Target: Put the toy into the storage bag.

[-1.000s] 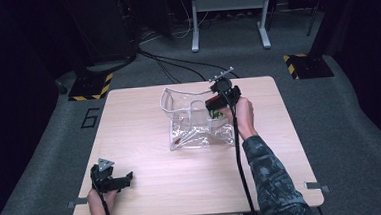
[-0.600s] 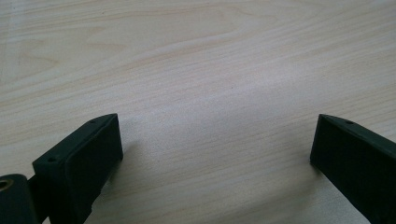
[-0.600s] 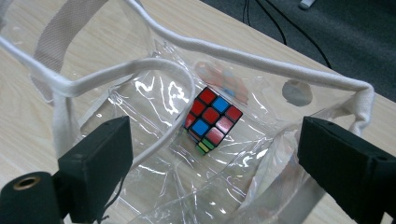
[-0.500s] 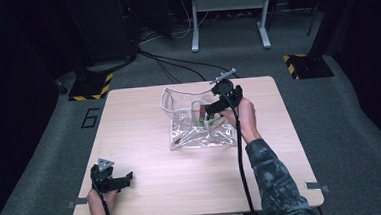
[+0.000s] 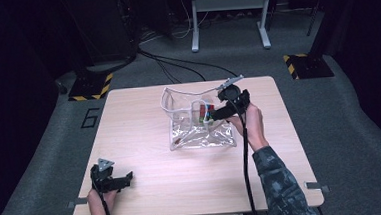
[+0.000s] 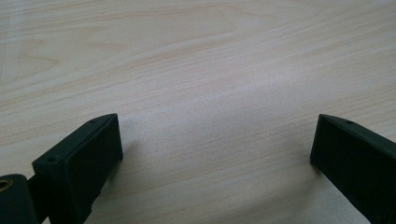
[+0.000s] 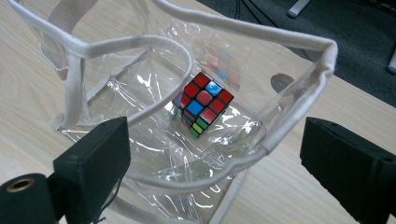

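Note:
A clear plastic bag (image 5: 196, 134) with white trim stands open at the middle of the wooden table (image 5: 138, 110). A multicoloured puzzle cube (image 7: 203, 103) lies on the bag's bottom, red face up; from above the cube (image 5: 205, 112) sits near the bag's right side. My right gripper (image 7: 217, 140) is open over the bag's white rim (image 7: 261, 35), with the cube ahead of its jaws and untouched. In the high view the right gripper (image 5: 213, 114) reaches in from the bag's right. My left gripper (image 5: 124, 178) rests open at the near left; between its jaws the left gripper (image 6: 215, 135) holds nothing but bare wood.
Grey carpet surrounds the table. A metal stand (image 5: 228, 15) and floor cables (image 5: 176, 63) lie beyond the far edge. Yellow-black floor markers (image 5: 89, 86) sit at the far left and far right. The table's left half and front are bare wood.
My right gripper has shifted a little left over the bag's mouth. The cube seen at its jaws earlier now lies in the bag. The left gripper has not moved.

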